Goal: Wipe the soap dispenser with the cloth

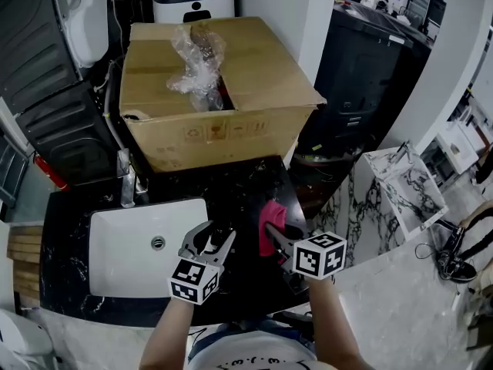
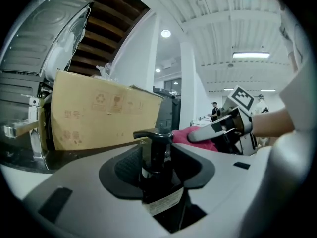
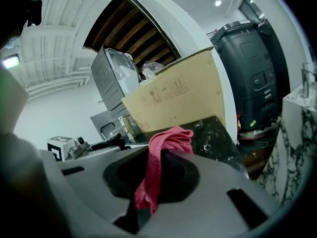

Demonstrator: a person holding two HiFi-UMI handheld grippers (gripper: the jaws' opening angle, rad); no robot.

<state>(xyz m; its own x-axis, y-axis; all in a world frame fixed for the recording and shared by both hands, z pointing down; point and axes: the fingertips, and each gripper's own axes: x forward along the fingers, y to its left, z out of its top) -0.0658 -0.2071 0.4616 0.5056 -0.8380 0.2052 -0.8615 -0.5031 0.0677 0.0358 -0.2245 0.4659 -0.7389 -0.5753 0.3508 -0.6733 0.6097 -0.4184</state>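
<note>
The soap dispenser (image 2: pixel 157 175) stands upright between the jaws of the left gripper (image 1: pixel 212 241), which are spread around its dark body and seem not to press on it. The right gripper (image 3: pixel 158 157) is clamped on the pink cloth (image 3: pixel 171 139), held just beside the pump head. The cloth is fetched and wiping looks under way, with the body probably still to do.

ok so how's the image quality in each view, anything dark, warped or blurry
Head view: dim overall, black counter swallows detail, only the cloth stands out. Left gripper view: strong fisheye, dark corners, ceiling light glares, dispenser sharp but dark. Right gripper view: same fisheye, cloth sharp, left edge blurred.
</note>
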